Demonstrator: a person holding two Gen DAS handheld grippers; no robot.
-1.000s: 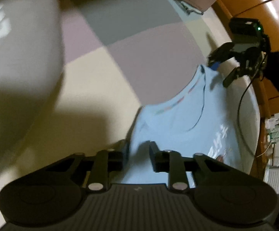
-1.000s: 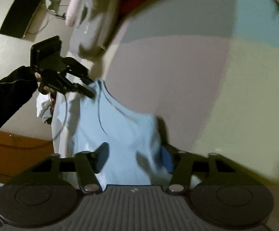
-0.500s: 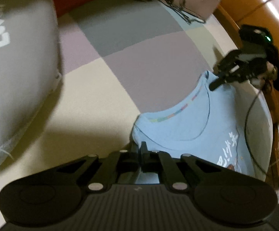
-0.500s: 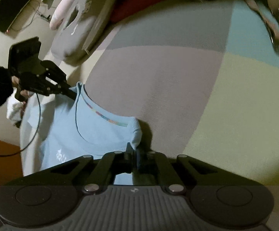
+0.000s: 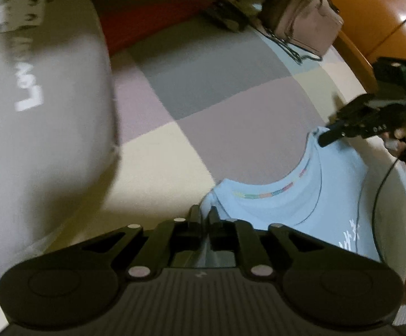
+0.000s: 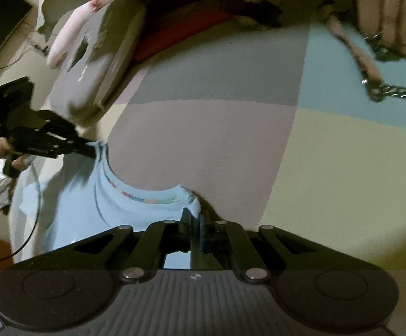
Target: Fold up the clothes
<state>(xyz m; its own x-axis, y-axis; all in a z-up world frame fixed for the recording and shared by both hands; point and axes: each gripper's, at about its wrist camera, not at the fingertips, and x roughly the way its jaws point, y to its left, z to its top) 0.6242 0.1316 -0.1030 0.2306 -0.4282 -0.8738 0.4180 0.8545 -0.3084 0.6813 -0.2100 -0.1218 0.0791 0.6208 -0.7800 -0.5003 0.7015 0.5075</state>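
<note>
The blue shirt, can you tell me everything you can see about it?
The light blue T-shirt looks like soft knit cloth. It has a rainbow-striped band inside the neck and white print on its front. It lies front up on the checked bedcover. The left gripper pinches one shoulder corner, and the right gripper pinches the other.

You are working in dim, warm indoor light. Both fisheye views bend hard at the edges and darken in the corners. The grey pillow [image 5: 35,128] smears with motion blur. Glare streaks the orange wood [image 5: 370,14], and a soft shadow pools beneath the pillow.
</note>
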